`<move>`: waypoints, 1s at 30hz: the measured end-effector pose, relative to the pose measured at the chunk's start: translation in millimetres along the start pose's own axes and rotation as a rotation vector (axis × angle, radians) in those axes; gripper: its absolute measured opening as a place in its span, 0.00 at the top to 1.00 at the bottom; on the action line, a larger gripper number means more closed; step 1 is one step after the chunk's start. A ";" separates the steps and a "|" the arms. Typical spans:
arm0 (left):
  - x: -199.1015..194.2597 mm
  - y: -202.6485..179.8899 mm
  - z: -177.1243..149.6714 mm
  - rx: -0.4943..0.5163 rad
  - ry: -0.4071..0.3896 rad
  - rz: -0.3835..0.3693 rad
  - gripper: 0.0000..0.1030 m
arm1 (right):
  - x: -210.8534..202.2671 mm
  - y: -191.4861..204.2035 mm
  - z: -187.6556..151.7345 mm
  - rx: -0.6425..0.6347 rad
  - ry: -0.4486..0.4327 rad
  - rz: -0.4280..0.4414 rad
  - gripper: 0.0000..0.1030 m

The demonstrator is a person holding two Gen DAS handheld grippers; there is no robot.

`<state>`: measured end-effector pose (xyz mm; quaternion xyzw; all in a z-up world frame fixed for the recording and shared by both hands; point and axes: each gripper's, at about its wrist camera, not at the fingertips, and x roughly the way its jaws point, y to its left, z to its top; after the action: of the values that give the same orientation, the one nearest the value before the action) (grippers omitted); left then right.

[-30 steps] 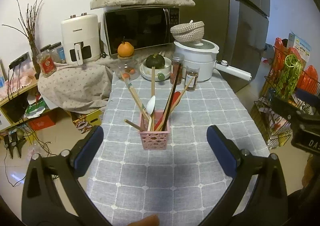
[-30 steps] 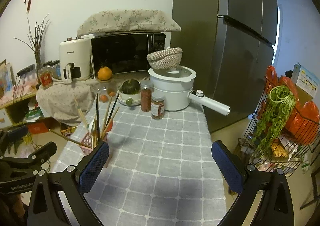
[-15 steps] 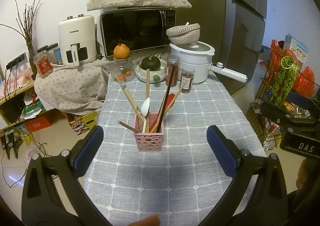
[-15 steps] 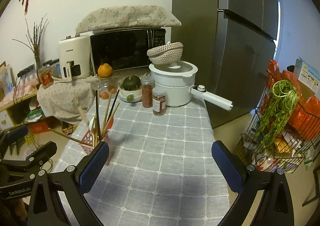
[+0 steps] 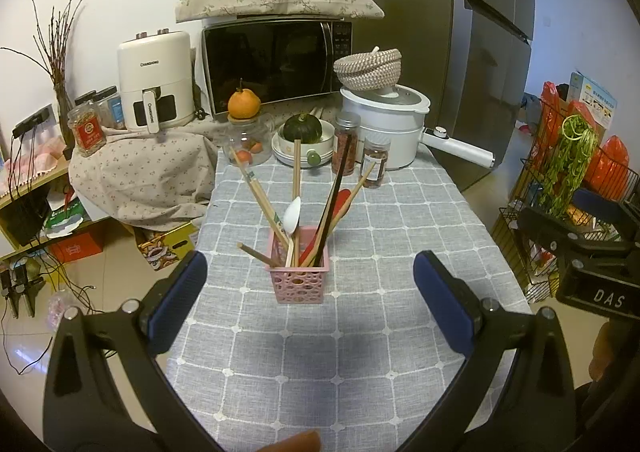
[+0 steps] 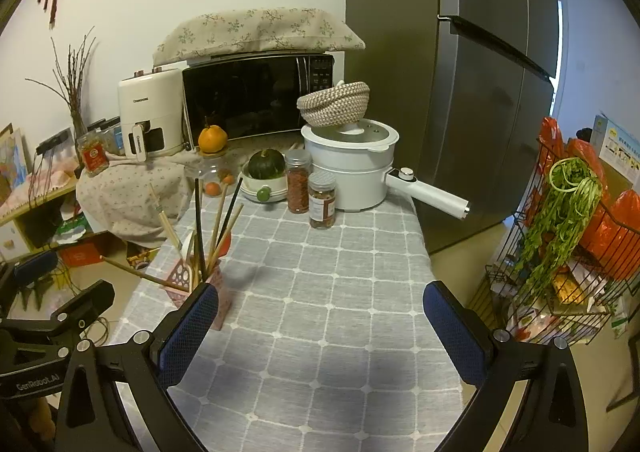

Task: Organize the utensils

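Blue pads: both grippers carry textured blue pads on black arms.
Left gripper (image 5: 310,286): fingers spread wide with nothing between them, hovering above the near part of the table, aimed at the holder.
Right gripper (image 6: 320,314): also spread wide and holding nothing, over bare cloth to the right of the holder.
Holder (image 5: 300,274): pink perforated plastic box, square, upright on the cloth, left of the table's middle.
Utensils: wooden chopsticks (image 5: 260,200) fan outward and lean in several directions; a white spoon (image 5: 292,215), a dark stick and something red stand among them.
Tablecloth (image 5: 400,236): grey woven fabric with a white grid; open room near and to the right of the holder.
Far edge: two clear spice jars (image 6: 322,199), a white lidded pot (image 6: 350,164) with a long handle pointing right, a dark green squash in a bowl.
Left edge: cloth drops off close beside the holder.
Right side: wire rack (image 6: 568,272) with greens stands apart from the table.
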<state>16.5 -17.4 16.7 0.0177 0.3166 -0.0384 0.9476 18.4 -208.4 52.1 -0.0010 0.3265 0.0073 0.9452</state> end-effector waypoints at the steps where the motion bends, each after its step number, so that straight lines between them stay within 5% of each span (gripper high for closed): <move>1: 0.2 -0.6 0.3 0.001 0.001 -0.002 0.01 | -0.1 0.3 0.3 0.001 0.000 0.000 0.00; 30: 0.2 1.7 1.2 -0.004 0.000 -0.003 0.00 | -0.4 2.5 -0.2 0.007 0.003 0.003 0.00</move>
<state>17.5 -15.8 17.5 0.0152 0.3168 -0.0389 0.9476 17.9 -205.9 52.2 0.0028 0.3277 0.0077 0.9447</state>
